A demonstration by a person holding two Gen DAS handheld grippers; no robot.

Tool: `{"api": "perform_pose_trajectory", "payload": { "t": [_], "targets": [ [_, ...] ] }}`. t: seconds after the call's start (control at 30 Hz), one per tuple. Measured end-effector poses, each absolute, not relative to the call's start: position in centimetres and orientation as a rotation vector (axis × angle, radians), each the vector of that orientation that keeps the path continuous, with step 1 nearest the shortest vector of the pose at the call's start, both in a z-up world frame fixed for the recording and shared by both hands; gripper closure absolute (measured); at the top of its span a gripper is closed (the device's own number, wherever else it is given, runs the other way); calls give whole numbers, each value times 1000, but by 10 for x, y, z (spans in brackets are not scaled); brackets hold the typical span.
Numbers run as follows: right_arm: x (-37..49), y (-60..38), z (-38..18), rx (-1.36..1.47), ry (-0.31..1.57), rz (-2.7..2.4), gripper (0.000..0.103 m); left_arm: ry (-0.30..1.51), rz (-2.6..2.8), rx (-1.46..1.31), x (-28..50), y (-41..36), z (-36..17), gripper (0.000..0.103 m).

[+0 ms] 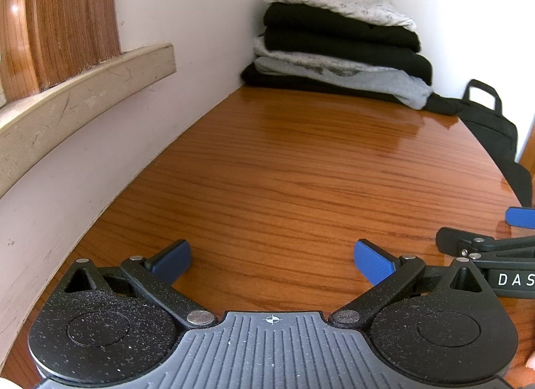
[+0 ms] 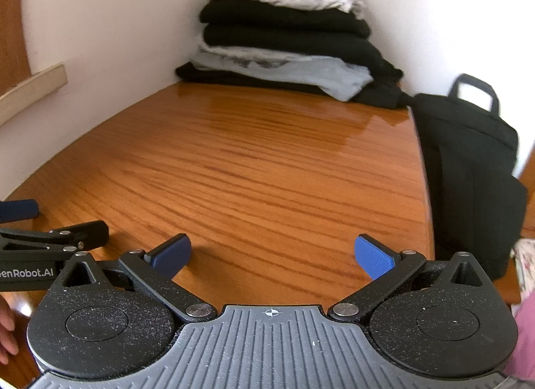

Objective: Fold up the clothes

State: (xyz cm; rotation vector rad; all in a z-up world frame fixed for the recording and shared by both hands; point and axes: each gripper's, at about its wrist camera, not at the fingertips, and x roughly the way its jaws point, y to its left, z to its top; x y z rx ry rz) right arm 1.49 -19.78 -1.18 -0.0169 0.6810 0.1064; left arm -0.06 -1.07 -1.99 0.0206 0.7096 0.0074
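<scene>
A stack of folded clothes (image 1: 337,44) sits in the far corner of the wooden table (image 1: 284,171), black, grey and white patterned layers one on another. The same stack of folded clothes (image 2: 287,37) shows in the right wrist view on the table (image 2: 234,161). My left gripper (image 1: 272,260) hovers low over the near table, open, nothing between its blue pads. My right gripper (image 2: 272,255) is beside it, also open and empty. Each gripper shows at the edge of the other's view: the right gripper's finger (image 1: 521,216) and the left gripper's finger (image 2: 18,210).
A black bag (image 2: 468,168) with a handle stands off the table's right edge, also seen as the bag (image 1: 491,128). White walls close the left and back. A beige ledge (image 1: 83,88) and wooden frame run along the left wall. Patterned and pink fabric (image 2: 525,305) shows at lower right.
</scene>
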Motion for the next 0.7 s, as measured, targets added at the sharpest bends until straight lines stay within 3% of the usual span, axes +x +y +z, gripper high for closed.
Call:
{"api": "perform_pose_trajectory", "payload": {
  "t": [0.7],
  "targets": [
    [6,-198,-13,16,680,20,0,708,-6,27,0,-10,-23,0]
  ]
}}
